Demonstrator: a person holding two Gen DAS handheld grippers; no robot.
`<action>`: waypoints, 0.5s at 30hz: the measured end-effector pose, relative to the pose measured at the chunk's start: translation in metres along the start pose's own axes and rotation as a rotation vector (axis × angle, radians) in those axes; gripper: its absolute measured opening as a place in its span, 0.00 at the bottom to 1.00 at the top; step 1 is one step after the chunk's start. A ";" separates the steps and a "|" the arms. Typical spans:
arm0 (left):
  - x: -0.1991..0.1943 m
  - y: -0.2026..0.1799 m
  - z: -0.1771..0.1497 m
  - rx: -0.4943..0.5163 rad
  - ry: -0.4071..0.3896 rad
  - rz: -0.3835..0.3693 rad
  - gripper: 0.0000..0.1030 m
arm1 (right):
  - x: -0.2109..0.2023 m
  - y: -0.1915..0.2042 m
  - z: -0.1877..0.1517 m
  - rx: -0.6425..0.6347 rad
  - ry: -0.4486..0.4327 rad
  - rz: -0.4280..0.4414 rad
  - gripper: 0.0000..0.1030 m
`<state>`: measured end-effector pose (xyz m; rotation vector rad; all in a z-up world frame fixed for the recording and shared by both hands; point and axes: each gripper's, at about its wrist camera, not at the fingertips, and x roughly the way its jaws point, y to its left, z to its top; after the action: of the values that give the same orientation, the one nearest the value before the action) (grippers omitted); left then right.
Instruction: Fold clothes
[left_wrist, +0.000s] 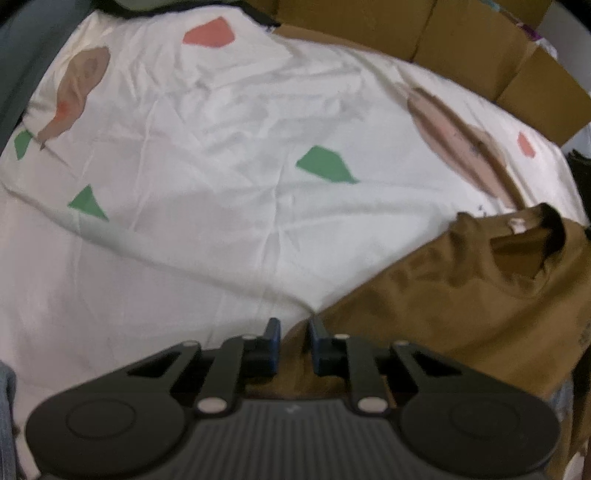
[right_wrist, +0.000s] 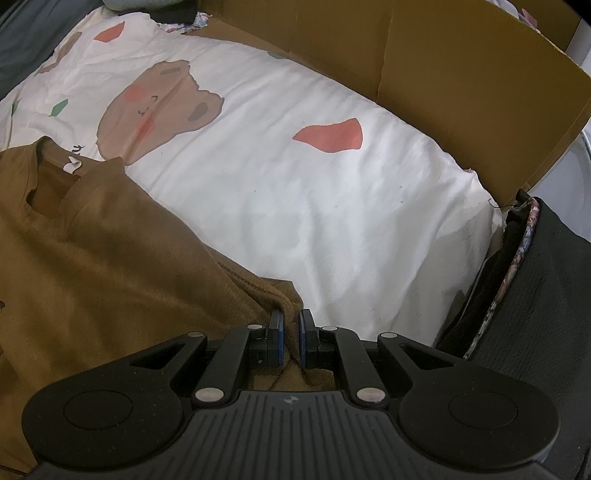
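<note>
A brown T-shirt (left_wrist: 461, 295) lies spread on a white bed sheet (left_wrist: 184, 166) printed with bears and coloured shapes. Its collar (left_wrist: 524, 251), with a small white label, points away from me. In the left wrist view my left gripper (left_wrist: 293, 326) is shut on the shirt's left edge, brown cloth showing between the blue pads. In the right wrist view the shirt (right_wrist: 110, 258) fills the lower left, and my right gripper (right_wrist: 291, 319) is shut on a bunched fold of its right edge. The hem below both grippers is hidden.
Cardboard panels (right_wrist: 461, 92) stand along the far and right side of the sheet (right_wrist: 332, 203). A dark fabric object (right_wrist: 535, 295) sits at the right. Dark clothing lies at the far left corner (right_wrist: 22, 40). Bare sheet stretches beyond the shirt.
</note>
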<state>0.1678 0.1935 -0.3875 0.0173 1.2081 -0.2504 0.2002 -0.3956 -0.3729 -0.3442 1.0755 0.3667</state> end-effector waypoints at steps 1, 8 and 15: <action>0.002 0.000 -0.001 -0.003 0.007 0.004 0.13 | 0.000 0.000 0.000 -0.001 0.001 0.001 0.06; 0.012 -0.006 -0.002 0.026 0.037 0.020 0.12 | 0.000 0.000 0.002 -0.010 -0.010 -0.008 0.06; -0.001 -0.016 0.001 0.103 0.003 0.087 0.05 | -0.008 0.002 0.011 -0.035 -0.055 -0.044 0.06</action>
<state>0.1646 0.1776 -0.3841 0.1595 1.1931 -0.2358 0.2044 -0.3904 -0.3616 -0.3866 1.0065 0.3543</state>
